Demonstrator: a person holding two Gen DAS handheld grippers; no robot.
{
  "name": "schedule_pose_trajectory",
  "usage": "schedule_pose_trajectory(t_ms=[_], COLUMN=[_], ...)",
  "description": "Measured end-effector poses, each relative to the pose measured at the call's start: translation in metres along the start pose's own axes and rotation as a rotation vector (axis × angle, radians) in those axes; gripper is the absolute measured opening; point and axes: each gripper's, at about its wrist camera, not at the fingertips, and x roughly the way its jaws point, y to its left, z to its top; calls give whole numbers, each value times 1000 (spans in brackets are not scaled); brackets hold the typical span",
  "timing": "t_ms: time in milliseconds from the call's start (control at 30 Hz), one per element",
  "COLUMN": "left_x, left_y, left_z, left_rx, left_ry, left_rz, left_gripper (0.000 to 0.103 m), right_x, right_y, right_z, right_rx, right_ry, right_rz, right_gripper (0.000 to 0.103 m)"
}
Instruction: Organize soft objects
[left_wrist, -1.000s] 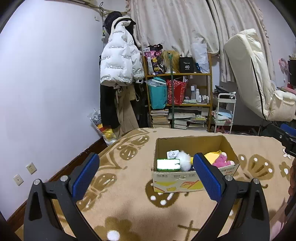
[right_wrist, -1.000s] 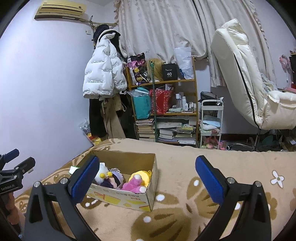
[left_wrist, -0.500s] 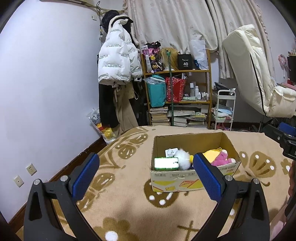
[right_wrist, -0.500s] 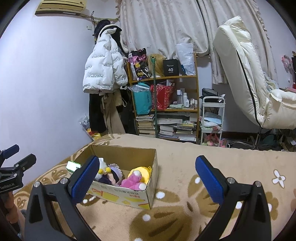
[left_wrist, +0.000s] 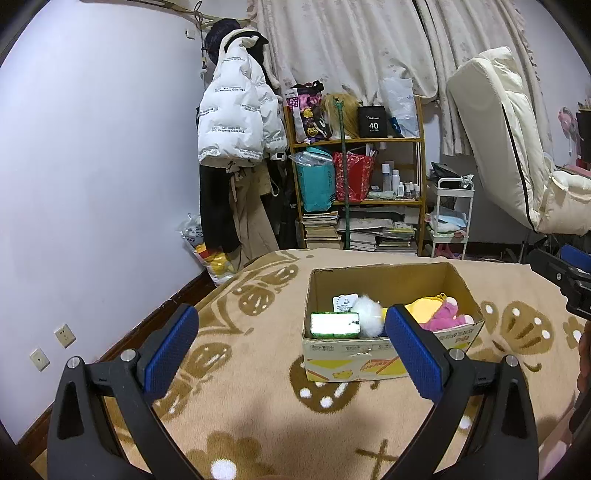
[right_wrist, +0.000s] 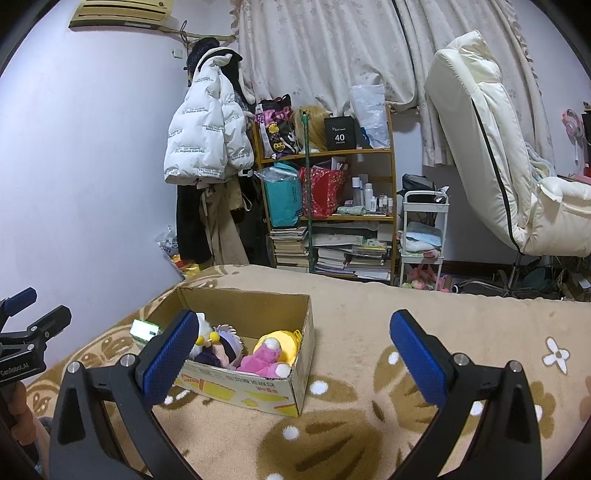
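White puffer jacket (left_wrist: 236, 122) hangs beside a cluttered wooden shelf (left_wrist: 356, 177); book stacks (right_wrist: 291, 247) below; white trolley (right_wrist: 423, 236) and curtains (right_wrist: 332, 51) adjacent.

Open blanket (left_wrist: 258, 406) all round the cardboard box (left_wrist: 384, 360)
Box top open — plush toys (right_wrist: 267, 354) fill its floor.

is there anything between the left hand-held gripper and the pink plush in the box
Only the cardboard box's near wall. The left hand-held gripper is open and empty, short of the box, and the pink plush lies just behind that wall at the right end. The box is open-topped and nothing covers the plush, so a reach from above looks clear.
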Motion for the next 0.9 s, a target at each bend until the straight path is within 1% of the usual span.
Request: schedule_pose_trajectory(t_ms=[900], left_x=[1], left_y=[-4], left_z=[-6], left_rx=[5], left_ry=[9], left_rz=[-3], left_gripper=[100], right_x=[0], right_y=[-3], right_z=[1], right_rx=[-1], right_ry=[4], right_rz=[2], right_gripper=[103])
